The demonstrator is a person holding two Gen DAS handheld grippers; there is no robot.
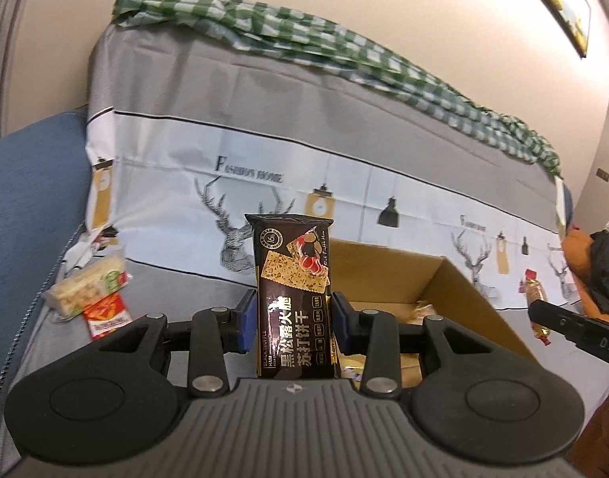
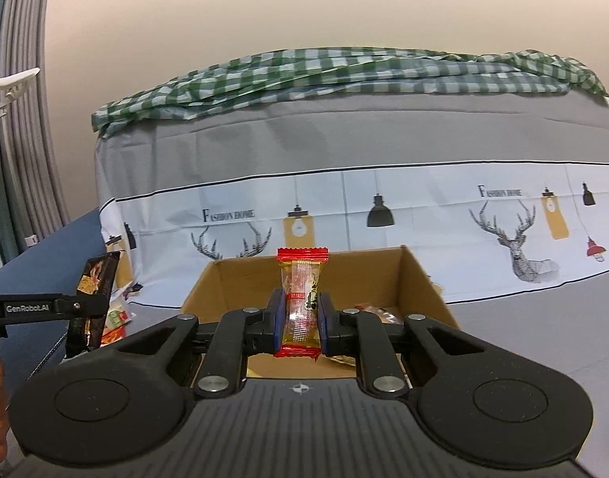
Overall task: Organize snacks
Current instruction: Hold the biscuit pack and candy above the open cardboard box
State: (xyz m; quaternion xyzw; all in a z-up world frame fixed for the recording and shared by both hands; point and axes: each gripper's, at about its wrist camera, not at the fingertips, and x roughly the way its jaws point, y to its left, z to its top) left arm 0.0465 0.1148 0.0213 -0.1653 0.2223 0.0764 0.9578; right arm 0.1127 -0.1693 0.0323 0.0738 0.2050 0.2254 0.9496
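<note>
Standing upright between the left gripper's (image 1: 291, 320) blue pads was a dark cracker packet (image 1: 293, 298) marked "BLACK TRUFFLE HAM", clamped at its sides. The right gripper (image 2: 300, 318), nearly closed, pinched a clear red-ended candy wrapper (image 2: 301, 302) above the open cardboard box (image 2: 225, 279). Behind lay a grey sofa cover (image 2: 384, 147) printed "FASHION HOME", a green checked cloth (image 2: 344, 71) and a beige wall (image 2: 304, 8).

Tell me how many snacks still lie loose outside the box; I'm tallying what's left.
2: a pale packet and a red packet beside it on the grey cover, left of the box. Others may be hidden.
</note>
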